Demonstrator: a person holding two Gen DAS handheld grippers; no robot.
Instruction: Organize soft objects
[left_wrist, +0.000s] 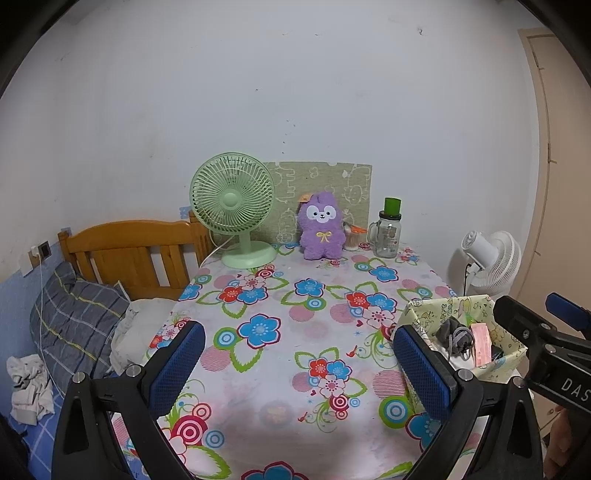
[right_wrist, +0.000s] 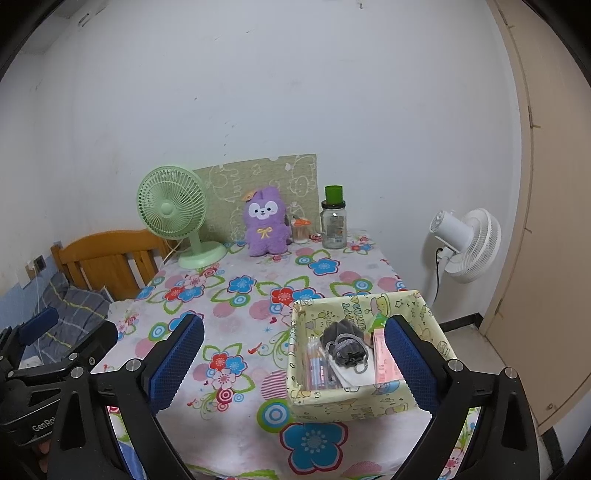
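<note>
Purple plush toy (right_wrist: 266, 226) upright at the desk's (right_wrist: 240, 325) back, grey pouch (right_wrist: 343, 349) in the box (right_wrist: 369, 400); our left gripper (left_wrist: 299, 365) and right gripper (right_wrist: 293, 360) gape empty; progress unclear.

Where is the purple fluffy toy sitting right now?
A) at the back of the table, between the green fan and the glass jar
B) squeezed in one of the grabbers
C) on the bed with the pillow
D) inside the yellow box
A: the purple toy stands upright at the back of the table, with the green fan on one side and the glass jar on the other. Both grippers are open and empty.
</note>
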